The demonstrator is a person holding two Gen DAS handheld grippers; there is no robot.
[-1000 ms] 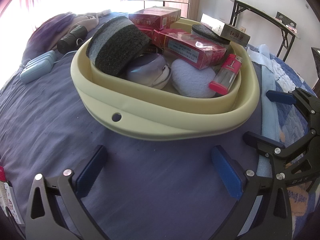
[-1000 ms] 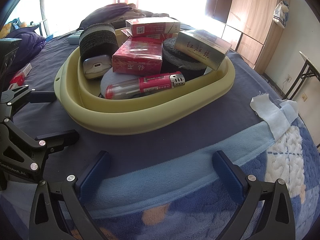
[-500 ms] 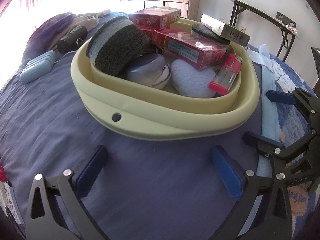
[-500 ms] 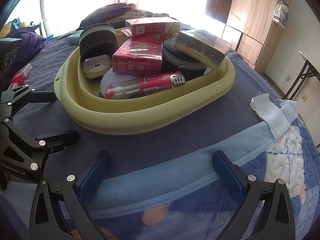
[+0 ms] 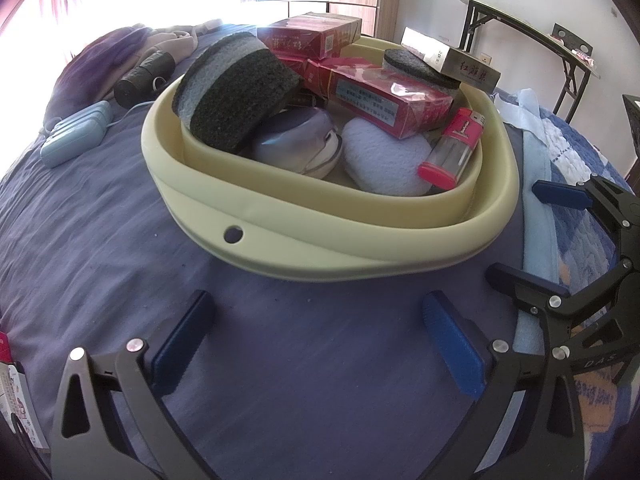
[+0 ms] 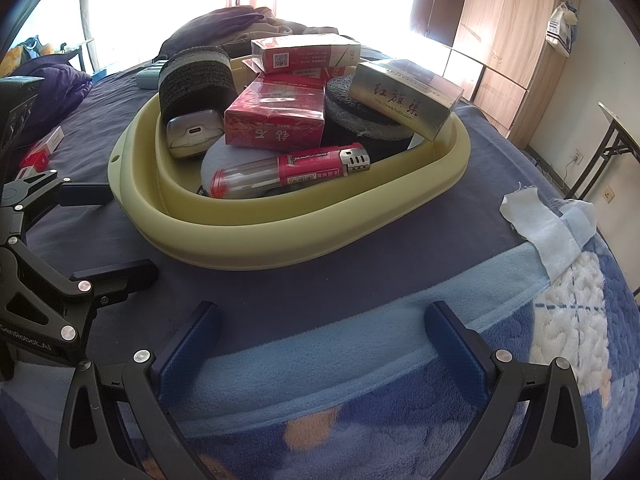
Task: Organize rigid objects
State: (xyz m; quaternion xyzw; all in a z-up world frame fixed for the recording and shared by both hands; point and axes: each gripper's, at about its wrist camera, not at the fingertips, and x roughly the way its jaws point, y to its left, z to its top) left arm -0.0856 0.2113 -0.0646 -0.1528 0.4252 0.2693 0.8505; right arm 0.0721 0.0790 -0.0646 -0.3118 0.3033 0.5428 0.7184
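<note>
bedding in dark purple covers the surface, with a light blue fleece blanket [image 6: 280, 364] patterned in white and orange lying along one side. on the purple sheet sits a pale yellow-green basin [image 5: 360, 256] with a thick rolled rim and a small round hole in its wall. it is piled full: a dark grey round sponge [image 5: 236, 92] leans on the rim, a red carton [image 6: 276, 120] lies in the middle with another red carton [image 6: 308, 54] stacked behind it, a gold box [image 6: 404, 98] with red characters rests tilted on a second dark sponge, a red and clear lighter [image 6: 292, 170] lies along the near wall, and a silvery rounded case [image 5: 296, 144] sits beside a white pad [image 5: 384, 160].

left gripper [image 5: 318, 340] hovers just in front of the basin, blue-padded fingers spread wide, nothing between them. right gripper [image 6: 320, 344] hangs over the blue blanket, likewise spread wide and empty, near the basin but not touching it.

a pale blue case [image 5: 76, 134] lies on the sheet well apart from the basin.
</note>
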